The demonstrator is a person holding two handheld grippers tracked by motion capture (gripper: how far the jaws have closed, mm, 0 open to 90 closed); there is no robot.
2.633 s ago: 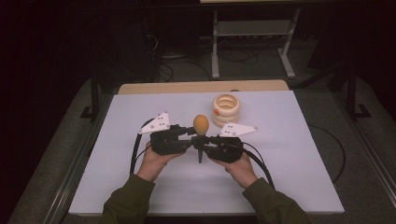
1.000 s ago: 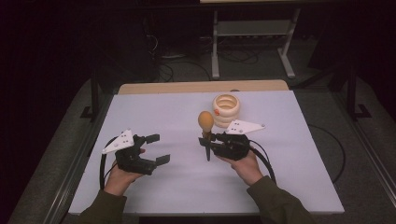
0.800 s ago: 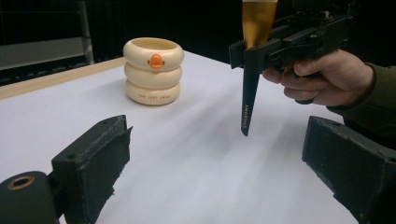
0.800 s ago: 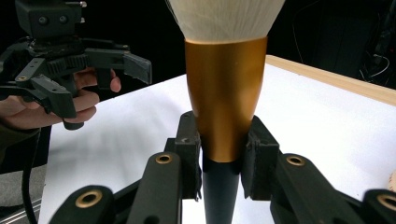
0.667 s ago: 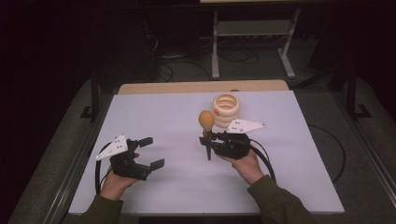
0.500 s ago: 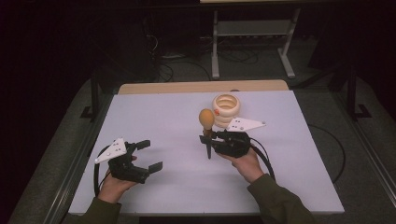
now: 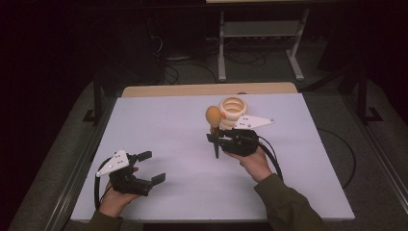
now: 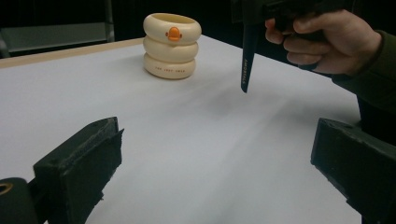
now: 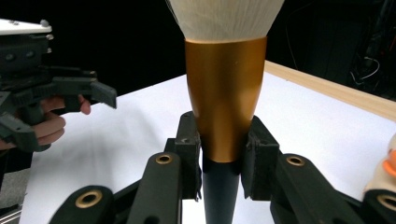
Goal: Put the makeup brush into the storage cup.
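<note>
A white table point(image 7: 192, 192) is seen, with a cream ring-shaped holder point(image 7: 232, 109) standing toward its far side. A brush point(image 7: 214, 126) is held upright just beside the holder, clamped at its gold collar by the right gripper point(image 7: 215, 139). The left gripper point(image 7: 151, 167), its jaws just opened, is kept released and empty near the table's left front.

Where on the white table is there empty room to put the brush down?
The widest bare patch lies between the left gripper and the right gripper, mid-table. The far-left stretch, left of the duck cup, is bare too. It's crowded where the cup, the brush and the right gripper bunch together.
</note>
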